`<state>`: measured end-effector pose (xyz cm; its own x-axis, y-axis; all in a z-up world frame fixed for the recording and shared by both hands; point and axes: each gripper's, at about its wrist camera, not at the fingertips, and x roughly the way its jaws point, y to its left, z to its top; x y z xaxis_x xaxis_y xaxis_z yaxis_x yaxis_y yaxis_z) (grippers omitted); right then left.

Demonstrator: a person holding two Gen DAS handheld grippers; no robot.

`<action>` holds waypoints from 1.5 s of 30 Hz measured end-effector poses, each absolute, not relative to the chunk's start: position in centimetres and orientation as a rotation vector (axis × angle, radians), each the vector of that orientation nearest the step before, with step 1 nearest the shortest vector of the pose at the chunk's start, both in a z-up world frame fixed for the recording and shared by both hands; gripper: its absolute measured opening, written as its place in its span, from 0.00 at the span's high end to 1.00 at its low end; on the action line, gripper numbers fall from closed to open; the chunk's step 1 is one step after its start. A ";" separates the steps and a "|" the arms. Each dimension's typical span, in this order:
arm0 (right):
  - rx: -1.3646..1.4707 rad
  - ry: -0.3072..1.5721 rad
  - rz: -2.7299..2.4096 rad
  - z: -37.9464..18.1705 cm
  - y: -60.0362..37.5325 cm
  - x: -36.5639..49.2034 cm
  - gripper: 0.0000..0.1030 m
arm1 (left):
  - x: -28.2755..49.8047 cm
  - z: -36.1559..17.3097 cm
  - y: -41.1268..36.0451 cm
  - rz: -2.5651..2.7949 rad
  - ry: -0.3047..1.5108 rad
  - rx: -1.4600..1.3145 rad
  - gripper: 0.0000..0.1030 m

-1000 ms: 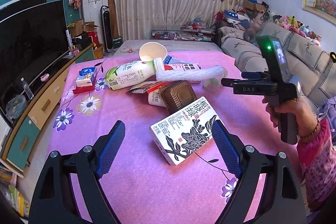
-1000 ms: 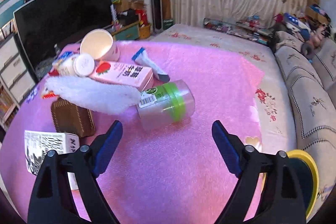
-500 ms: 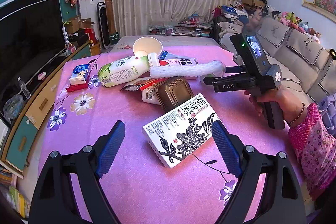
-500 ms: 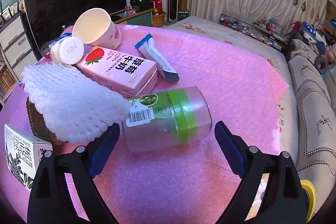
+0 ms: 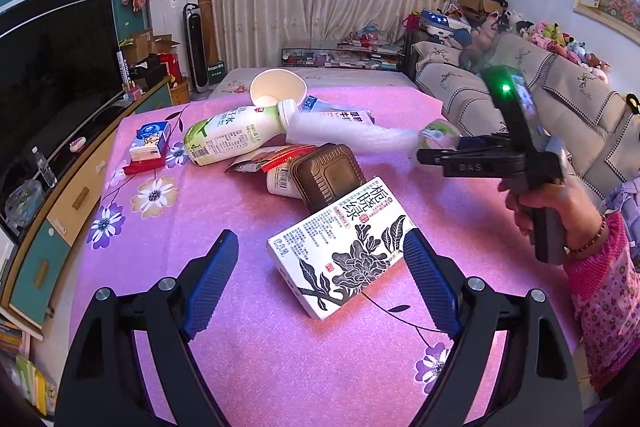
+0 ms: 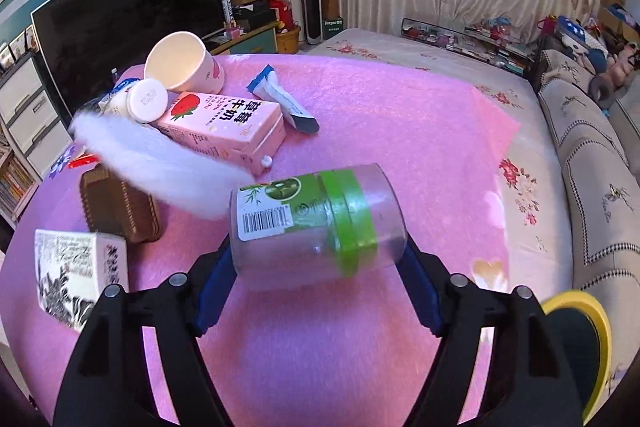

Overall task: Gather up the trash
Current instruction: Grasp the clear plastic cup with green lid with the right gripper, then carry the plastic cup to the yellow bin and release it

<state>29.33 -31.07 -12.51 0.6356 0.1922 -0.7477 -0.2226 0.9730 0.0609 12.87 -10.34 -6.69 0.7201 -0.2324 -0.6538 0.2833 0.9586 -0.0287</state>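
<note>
the jar [image 6: 316, 223] lies on its side at the centre of my right view, clear with a green band, its ends between my right claw [image 6: 316, 267]'s blue pads. the jaws have just been closing on it; whether the pads press it yet i cannot tell, since the jar's own body hides both contact spots. white foam netting [image 6: 160, 163] touches its labelled end, blurred. up and left lie a pink carton [image 6: 224, 131], a paper cup [image 6: 180, 63] and a tube [image 6: 280, 99]. a yellow rim [image 6: 592, 331] is cut off at lower right.

in my left view my left claw [image 5: 316, 281] hangs open, a black-and-white box [image 5: 344, 247] between its pads, the right pad close to its corner. my right hand [image 5: 556, 207] grips the other claw at the right edge. only a glimpse of the jar [image 5: 438, 133] shows there. all this sits on the pink cloth [image 5: 280, 347].
</note>
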 end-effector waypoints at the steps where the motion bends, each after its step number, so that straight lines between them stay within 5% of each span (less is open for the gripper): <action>1: -0.030 0.846 0.227 -12.3 -31.5 28.5 0.31 | 12.8 -6.7 -10.5 -0.287 0.711 0.077 0.19; 15: 0.107 0.779 -0.051 -11.7 -42.1 18.8 0.31 | 11.2 -5.9 -13.0 -0.321 0.694 0.118 0.19; 24: 0.188 0.906 -0.313 -17.6 -49.9 17.2 0.31 | 10.8 -5.8 -14.5 -0.346 0.695 0.143 0.19; 33: 0.193 0.946 -0.380 -21.0 -50.7 16.9 0.30 | 11.2 -6.1 -15.0 -0.347 0.708 0.158 0.19; 45: 0.171 0.875 -0.377 -18.2 -49.5 15.8 0.28 | 13.4 -6.3 -14.8 -0.346 0.709 0.179 0.19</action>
